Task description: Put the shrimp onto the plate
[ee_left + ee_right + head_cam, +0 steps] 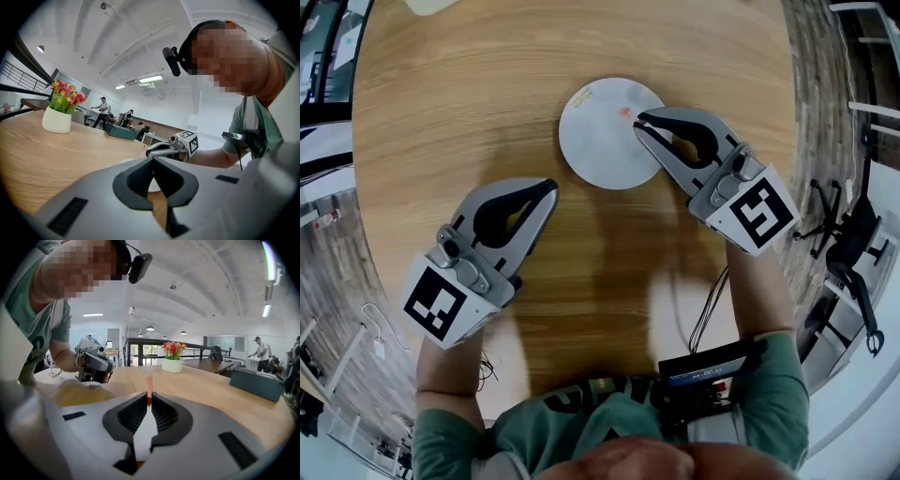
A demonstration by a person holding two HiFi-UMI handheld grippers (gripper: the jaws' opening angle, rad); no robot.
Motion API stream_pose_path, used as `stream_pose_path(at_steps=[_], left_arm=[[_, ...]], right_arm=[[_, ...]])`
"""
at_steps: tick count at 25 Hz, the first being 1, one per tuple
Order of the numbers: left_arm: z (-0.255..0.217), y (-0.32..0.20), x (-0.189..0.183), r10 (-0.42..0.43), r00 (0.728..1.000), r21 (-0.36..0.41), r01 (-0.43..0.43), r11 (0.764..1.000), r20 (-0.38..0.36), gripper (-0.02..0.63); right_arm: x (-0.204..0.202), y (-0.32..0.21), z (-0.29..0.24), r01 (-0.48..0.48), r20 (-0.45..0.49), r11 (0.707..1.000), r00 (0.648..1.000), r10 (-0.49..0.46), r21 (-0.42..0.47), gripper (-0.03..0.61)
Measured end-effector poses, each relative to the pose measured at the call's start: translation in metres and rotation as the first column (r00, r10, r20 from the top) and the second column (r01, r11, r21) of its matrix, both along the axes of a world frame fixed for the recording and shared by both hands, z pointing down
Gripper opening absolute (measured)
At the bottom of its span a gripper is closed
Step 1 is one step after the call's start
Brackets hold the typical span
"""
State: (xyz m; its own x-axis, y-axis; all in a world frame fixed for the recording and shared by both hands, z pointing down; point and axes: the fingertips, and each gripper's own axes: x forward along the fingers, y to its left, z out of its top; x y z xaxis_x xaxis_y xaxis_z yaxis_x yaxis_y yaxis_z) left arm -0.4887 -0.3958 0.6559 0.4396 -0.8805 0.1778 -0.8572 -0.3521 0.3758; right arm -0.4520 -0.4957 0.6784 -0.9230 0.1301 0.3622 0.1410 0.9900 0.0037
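Shrimp [149, 384], pinched by the right gripper [149, 401], juts lengthwise past its tips over the white plate [595, 145]; left gripper [153, 163] is closed, empty; wooden table [459, 103], open office.

Left claw [152, 160], jaws together, points over the table [56, 154] at right claw [150, 151].
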Motion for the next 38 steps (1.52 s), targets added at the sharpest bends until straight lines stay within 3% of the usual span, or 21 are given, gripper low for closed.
stream_pose_path(at_steps=[7,17,25,33,38], left_arm=[[0.003,-0.008,0.009,0.041,0.999,0.012,-0.041,0.999,0.018,0.005],[0.003,-0.014,0.009,0.041,0.999,0.030,-0.041,0.999,0.017,0.005],[0.002,-0.015,0.009,0.046,0.999,0.026,-0.047,0.999,0.027,0.005],[0.001,-0.016,0.009,0.050,0.999,0.025,-0.051,0.998,0.020,0.005],[0.002,-0.016,0.009,0.050,0.998,0.025,-0.051,0.998,0.023,0.005]], right_arm=[[0.000,-0.003,0.019,0.042,-0.093,0.979,0.995,-0.024,0.199,0.034],[0.000,-0.009,0.027,0.071,-0.165,0.915,0.986,-0.005,0.397,0.035],[0.000,-0.011,0.032,0.080,-0.201,0.893,0.980,0.012,0.444,0.035],[0.001,-0.010,0.027,0.083,-0.201,0.907,0.980,0.002,0.413,0.037],[-0.001,-0.005,0.019,0.075,-0.168,0.927,0.986,-0.013,0.367,0.142]])
